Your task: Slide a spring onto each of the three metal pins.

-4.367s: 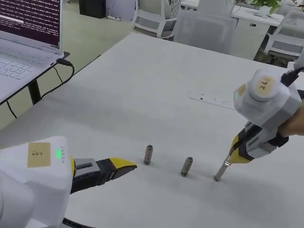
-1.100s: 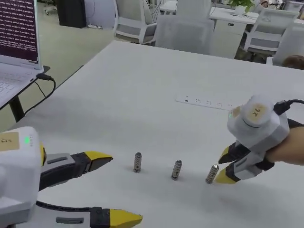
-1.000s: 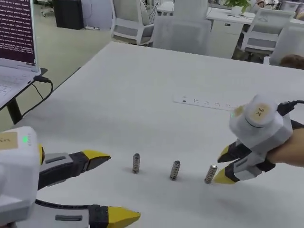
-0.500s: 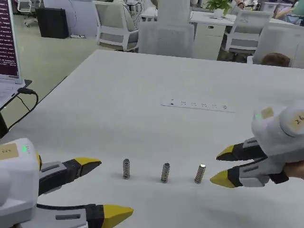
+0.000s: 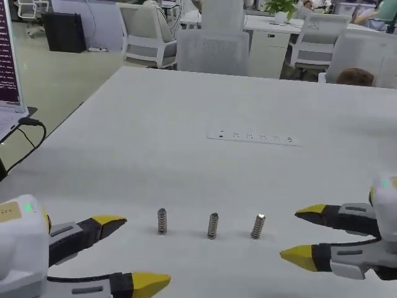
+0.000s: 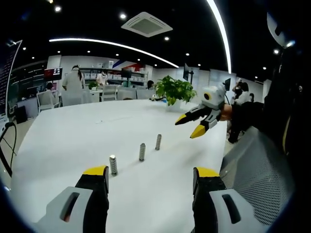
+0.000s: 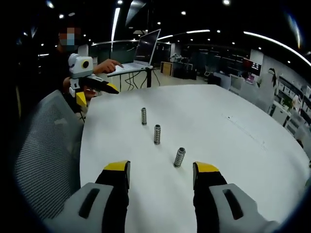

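Flanking spring-loaded pins (image 5: 213, 226) | left hand-held gripper (image 5: 138, 251) apart | right hand-held gripper (image 5: 296, 233) apart | bare table (image 5: 186, 124) around

The wide, matte white counter (image 5: 186, 105) carries a row of three short, spring-sleeved metal pins standing on their bases. These are the left pin (image 5: 162, 221), the middle pin (image 5: 213, 225) and the right pin (image 5: 258, 226), which leans slightly. They stand apart from one another, evenly spaced. Well behind them, a flat white power strip (image 5: 254, 138) lies on the same surface.
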A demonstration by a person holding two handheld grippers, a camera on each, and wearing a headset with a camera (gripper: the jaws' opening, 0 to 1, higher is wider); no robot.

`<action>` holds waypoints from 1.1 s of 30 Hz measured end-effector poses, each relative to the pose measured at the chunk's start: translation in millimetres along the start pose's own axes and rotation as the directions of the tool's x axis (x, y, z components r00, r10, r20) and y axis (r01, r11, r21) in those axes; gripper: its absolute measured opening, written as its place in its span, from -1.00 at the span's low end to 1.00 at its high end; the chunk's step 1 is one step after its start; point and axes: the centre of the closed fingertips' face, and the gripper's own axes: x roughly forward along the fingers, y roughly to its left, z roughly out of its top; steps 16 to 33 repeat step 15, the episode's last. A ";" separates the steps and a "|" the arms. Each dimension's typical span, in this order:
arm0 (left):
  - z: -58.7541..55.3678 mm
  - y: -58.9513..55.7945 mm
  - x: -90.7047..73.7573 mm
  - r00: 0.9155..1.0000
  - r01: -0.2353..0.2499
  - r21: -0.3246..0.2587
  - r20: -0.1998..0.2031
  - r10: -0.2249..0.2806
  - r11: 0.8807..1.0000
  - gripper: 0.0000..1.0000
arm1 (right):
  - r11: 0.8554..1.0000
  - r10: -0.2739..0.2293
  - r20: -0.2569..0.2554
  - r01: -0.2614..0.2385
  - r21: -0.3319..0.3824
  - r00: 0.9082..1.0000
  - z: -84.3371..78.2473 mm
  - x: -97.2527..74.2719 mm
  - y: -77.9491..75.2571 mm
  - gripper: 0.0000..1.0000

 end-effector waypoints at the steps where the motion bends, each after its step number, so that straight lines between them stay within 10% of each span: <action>1: -1.3 0.6 0.3 1.000 -0.001 -0.004 -0.001 0.001 1.000 0.34 | 1.000 -0.003 0.017 0.003 0.011 1.000 -0.5 -0.4 1.1 0.10; 15: -20.4 6.4 1.1 1.000 -0.025 -0.054 -0.005 0.025 0.998 0.43 | 0.994 -0.069 0.095 0.061 0.088 0.993 -12.5 -1.8 -1.7 0.60; 33: -20.4 6.4 1.1 1.000 -0.025 -0.054 -0.005 0.025 0.998 0.43 | 0.994 -0.069 0.095 0.061 0.088 0.993 -12.5 -1.8 -1.7 0.60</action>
